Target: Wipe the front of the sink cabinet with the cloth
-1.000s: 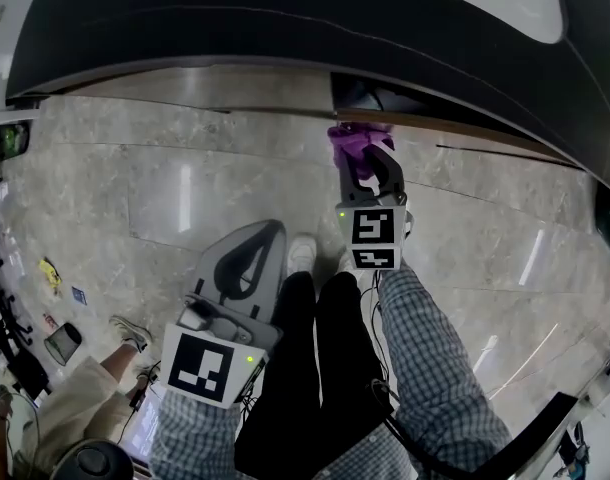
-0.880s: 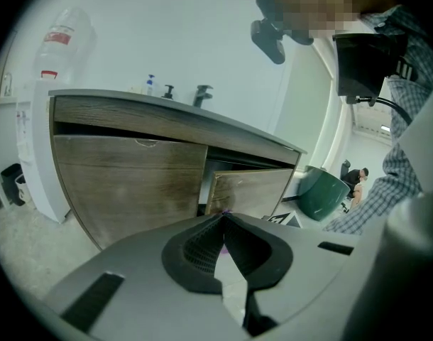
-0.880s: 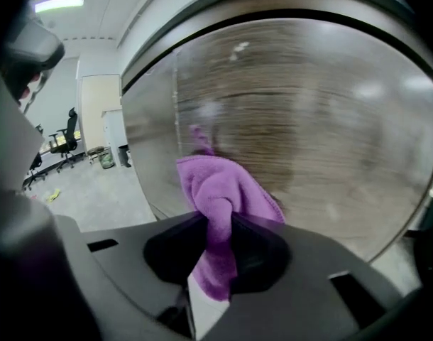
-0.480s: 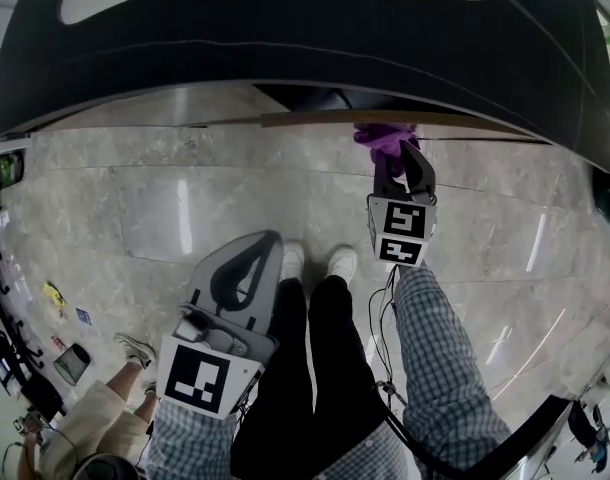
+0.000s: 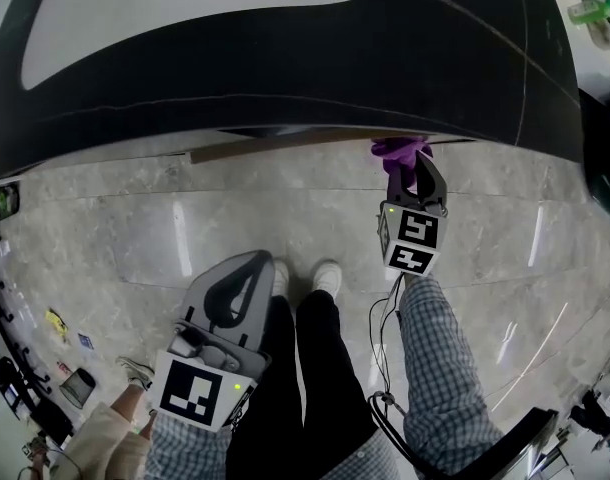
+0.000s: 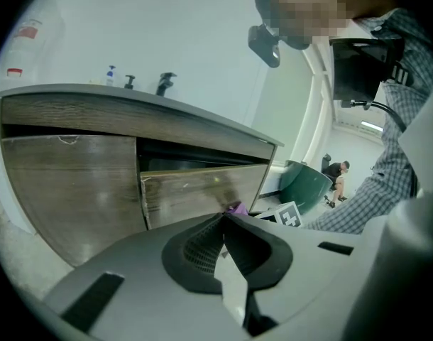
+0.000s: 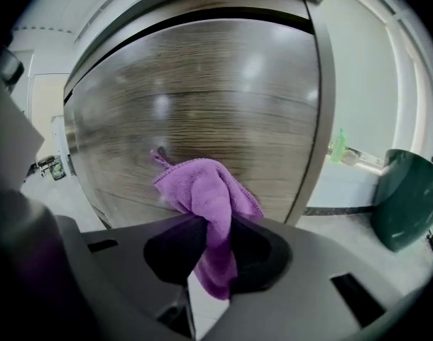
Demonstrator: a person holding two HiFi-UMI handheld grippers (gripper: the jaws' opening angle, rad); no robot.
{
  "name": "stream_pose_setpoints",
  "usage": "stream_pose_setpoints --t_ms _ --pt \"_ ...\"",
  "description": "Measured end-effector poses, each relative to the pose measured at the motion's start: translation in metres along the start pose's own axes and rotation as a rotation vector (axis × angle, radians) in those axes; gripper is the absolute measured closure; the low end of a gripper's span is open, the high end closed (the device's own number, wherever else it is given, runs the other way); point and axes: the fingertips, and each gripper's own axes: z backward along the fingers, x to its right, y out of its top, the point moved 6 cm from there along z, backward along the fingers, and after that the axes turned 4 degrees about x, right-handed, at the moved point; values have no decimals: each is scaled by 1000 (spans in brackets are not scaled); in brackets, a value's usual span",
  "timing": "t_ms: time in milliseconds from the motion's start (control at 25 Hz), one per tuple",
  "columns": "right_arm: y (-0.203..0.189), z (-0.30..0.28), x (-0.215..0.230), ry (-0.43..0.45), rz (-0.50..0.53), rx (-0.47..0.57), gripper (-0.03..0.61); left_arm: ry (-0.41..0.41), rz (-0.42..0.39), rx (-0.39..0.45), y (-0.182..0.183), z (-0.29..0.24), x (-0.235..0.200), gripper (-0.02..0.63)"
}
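The right gripper (image 7: 209,251), jaws clamped on a purple microfibre cloth (image 7: 206,204), faces the wood-grain cabinet front (image 7: 216,112).

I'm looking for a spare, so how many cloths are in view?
1: a purple microfibre cloth, clamped in the right gripper near the wood-grain cabinet front. Others may be hidden.

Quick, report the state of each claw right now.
Left claw: closed, nothing in it.
Right claw: closed on the purple cloth.
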Motion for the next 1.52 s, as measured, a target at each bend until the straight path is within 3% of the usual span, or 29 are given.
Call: stream_pose_setpoints --t_ms 360,640,1080,1520 --pt "-9 1 66 -124 -75 1 488 -21 -16 -15 -2 -17 15 603" --pt "-14 4 79 -177 -145 3 488 -27 -44 -6 -2 -16 12 603" --pt "-10 -3 -11 -34 -164 -5 489 13 -16 -7 -3 8 -5 603" --pt "-3 -10 -119 127 -102 1 489 92 24 1 -11 47 -51 603"
